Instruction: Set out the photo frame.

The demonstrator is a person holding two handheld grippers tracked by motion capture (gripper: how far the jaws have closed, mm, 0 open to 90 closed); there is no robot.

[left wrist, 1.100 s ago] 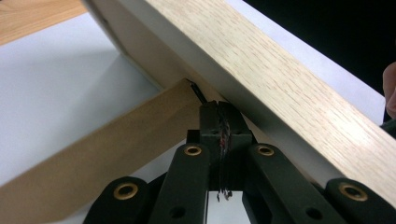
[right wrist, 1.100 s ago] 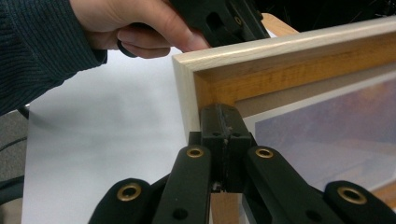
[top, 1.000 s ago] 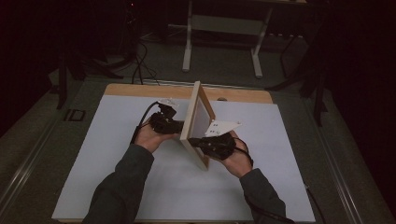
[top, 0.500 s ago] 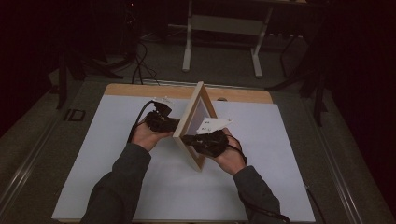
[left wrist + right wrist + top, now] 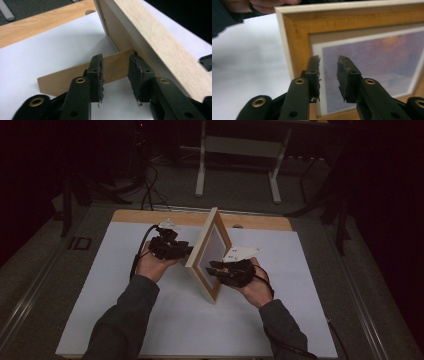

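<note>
A white sheet [image 5: 150, 320] covers a wooden table [image 5: 260, 221]. Beyond it, a pale metal stand [image 5: 237, 157] rests on grey carpet [image 5: 170, 190], with black cables [image 5: 150, 185] trailing nearby. The room behind is dark.

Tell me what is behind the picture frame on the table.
Behind the picture frame, a brown prop leg slants from its back down to the white table cover. The left gripper, jaws just opened, straddles the leg without pressing it. The frame hides the leg's hinge.
</note>
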